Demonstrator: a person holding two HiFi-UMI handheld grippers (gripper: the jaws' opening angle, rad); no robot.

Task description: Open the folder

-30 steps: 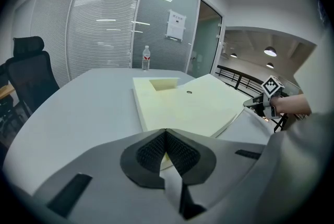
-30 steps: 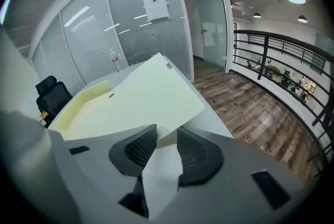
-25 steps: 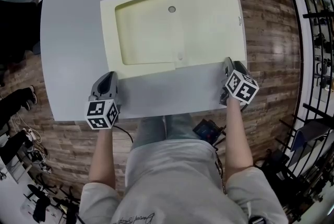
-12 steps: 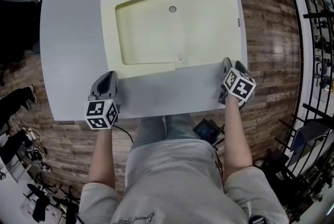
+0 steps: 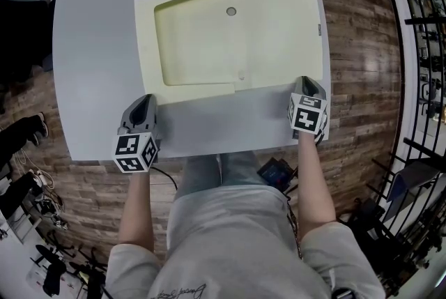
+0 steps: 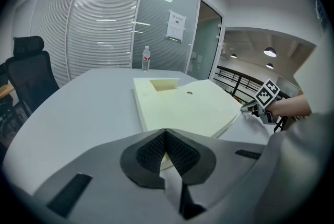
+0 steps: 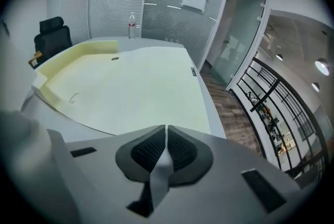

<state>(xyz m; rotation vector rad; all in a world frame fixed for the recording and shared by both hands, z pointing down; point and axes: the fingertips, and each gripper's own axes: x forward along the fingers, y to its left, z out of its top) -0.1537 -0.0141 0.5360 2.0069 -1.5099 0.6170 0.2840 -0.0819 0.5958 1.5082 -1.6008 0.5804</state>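
Nearest me, by the near edge of the table (image 5: 90, 81), my left gripper (image 5: 144, 104) has its jaws together, tips at the near-left corner of the folder (image 5: 279, 33). I cannot tell whether that corner is caught. My right gripper (image 5: 306, 83) has just been closing its jaws and they now meet. Nothing shows between them, only bare table through the gap, and the tips sit against the folder's near edge, close to its near-right corner.

The folder lies flat just beyond both tools, its long axis along the table's near edge and its right end close to the table's right edge. Its layers seem to part at the near-right corner, so I judge the right hand better placed to lift. A small tag (image 5: 320, 28) on the folder's right edge, the notice (image 6: 176, 25) on the glass wall and the bottle (image 6: 146, 58) near the far edge are too small to read.
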